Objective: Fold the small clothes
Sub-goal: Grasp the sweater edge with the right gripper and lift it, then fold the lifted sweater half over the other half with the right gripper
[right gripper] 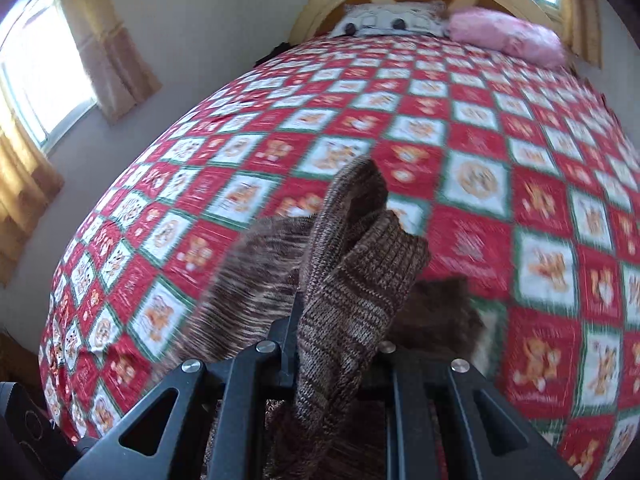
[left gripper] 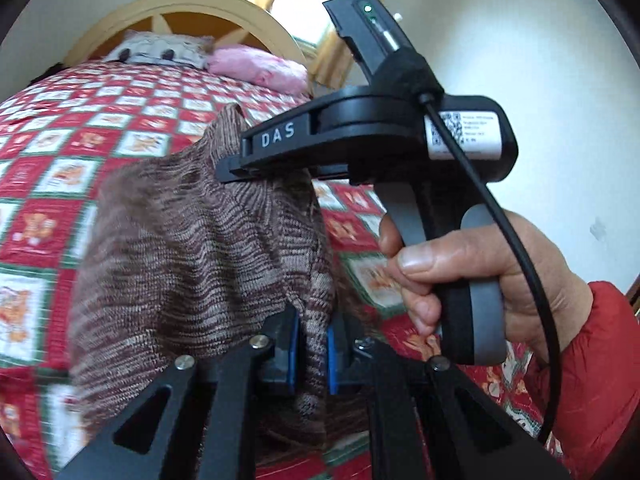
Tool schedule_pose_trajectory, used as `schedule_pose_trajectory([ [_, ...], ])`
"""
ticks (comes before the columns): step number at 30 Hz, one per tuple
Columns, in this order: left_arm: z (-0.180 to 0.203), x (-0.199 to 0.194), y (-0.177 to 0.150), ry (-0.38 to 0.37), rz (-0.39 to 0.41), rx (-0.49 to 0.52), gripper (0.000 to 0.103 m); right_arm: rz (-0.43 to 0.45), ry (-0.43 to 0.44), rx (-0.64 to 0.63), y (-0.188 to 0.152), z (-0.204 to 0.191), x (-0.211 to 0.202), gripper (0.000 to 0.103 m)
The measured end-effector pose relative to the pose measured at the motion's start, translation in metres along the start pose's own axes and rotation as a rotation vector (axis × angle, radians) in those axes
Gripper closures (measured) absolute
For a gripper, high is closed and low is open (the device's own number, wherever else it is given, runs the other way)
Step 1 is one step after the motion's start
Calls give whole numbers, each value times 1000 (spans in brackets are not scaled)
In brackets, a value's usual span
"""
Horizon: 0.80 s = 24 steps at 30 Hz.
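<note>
Garment: brown knit sweater [left gripper: 208, 240] hangs off the quilt [left gripper: 60, 184], held by both my grippers.
Axis: it runs from my left gripper [left gripper: 311, 354] up to 1 o'clock.
Left gripper: clamped on a fold.
Right gripper [right gripper: 336, 364]: pinching a ribbed edge (cuff, I judge), cloth flopping toward 12 o'clock.

Daylight pours through the windows [right gripper: 44, 76], blowing them out to white glare. Both fisheye views bend hard at dark rounded edges. Motion blur smears the quilt [right gripper: 460, 168] and the knit garment [left gripper: 192, 248].
</note>
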<state>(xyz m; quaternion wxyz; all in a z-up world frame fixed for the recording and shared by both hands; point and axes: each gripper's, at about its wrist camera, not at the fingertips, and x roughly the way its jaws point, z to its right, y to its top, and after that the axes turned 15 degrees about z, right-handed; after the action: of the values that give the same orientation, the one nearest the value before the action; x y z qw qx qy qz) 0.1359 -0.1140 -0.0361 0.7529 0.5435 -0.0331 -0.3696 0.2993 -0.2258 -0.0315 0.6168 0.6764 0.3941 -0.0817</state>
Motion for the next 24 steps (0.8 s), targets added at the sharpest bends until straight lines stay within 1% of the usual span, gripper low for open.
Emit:
schedule_pose_trajectory([
  [4, 8, 22, -17, 8, -69, 35, 91, 0, -7, 61, -24, 31, 1, 87],
  [6, 8, 28, -21, 14, -83, 47, 91, 9, 9, 105, -34, 41, 3, 87],
  [9, 9, 30, -20, 22, -86, 60, 90, 16, 29, 170, -45, 51, 8, 86],
  [10, 11, 31, -22, 27, -88, 68, 84, 25, 35, 203, -49, 55, 10, 86],
  [11, 13, 32, -22, 24, -94, 74, 82, 37, 44, 231, -52, 58, 9, 84],
  [12, 14, 30, -21, 16, -104, 79, 74, 43, 54, 253, -54, 60, 9, 84],
  [13, 16, 29, -21, 3, -114, 86, 62, 52, 68, 297, -57, 64, 5, 83],
  [14, 17, 25, -21, -9, -123, 98, 53, 61, 86, 348, -62, 69, 0, 83],
  [15, 17, 19, -21, -19, -131, 114, 36, 67, 96, 380, -65, 72, -5, 83],
  [16, 15, 9, -22, -27, -133, 135, 23, 73, 91, 402, -70, 74, -14, 83],
  [18, 9, -12, -22, -41, -122, 149, 15, 71, 43, 397, -79, 74, -34, 77],
  [19, 7, -20, -24, -50, -118, 152, 11, 77, -6, 384, -85, 73, -50, 68],
  [20, 3, -30, -25, -57, -111, 153, 8, 89, -43, 382, -90, 72, -63, 61],
  [21, -2, -40, -26, -57, -98, 155, 3, 120, -89, 391, -99, 69, -85, 60],
  [24, -25, -59, -26, 12, -52, 125, 1, 202, -108, 405, -116, 50, -128, 60],
])
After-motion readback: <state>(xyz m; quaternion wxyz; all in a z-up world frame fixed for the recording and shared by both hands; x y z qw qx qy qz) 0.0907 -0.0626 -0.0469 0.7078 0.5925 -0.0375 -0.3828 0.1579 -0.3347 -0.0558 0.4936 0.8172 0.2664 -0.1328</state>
